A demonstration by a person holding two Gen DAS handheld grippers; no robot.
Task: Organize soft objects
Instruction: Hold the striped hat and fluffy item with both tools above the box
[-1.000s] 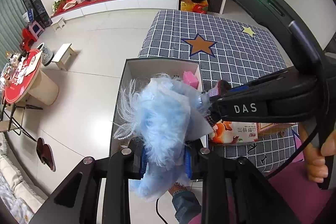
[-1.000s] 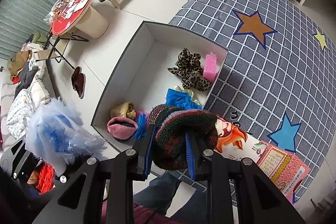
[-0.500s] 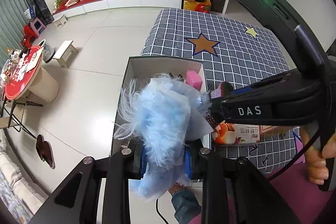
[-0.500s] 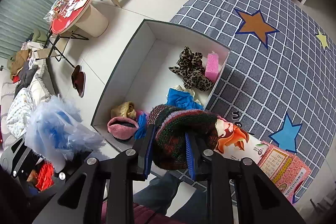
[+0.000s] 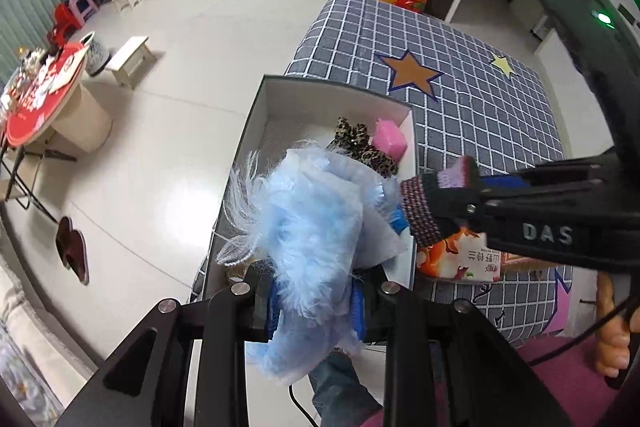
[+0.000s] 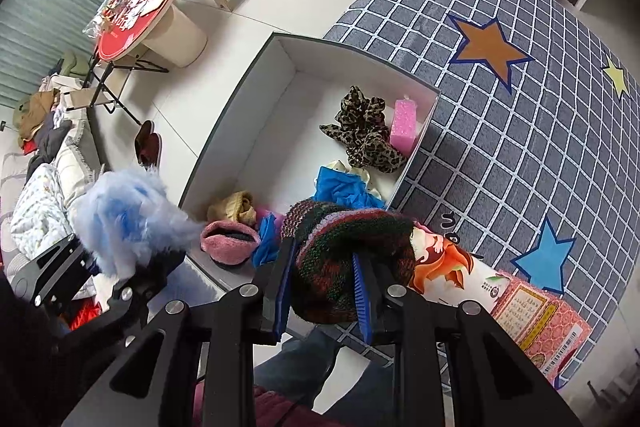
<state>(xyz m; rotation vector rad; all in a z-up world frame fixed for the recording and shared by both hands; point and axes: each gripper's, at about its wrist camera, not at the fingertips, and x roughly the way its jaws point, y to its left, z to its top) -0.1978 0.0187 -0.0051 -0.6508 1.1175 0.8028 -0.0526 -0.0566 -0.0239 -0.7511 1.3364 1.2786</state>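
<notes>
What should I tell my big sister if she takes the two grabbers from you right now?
Left tool: shut on the fluffy blue item, held up above the near end of the white box.
Right tool: shut on the dark knitted hat, held near the box's near corner.
Already in the box: leopard scrunchie, pink sponge, blue cloth, tan knit piece, pink fuzzy item.
Left to do: probably lower both held items into the box and let go.
The snack packet and pink carton lie on the checked cover; they don't look soft.
</notes>
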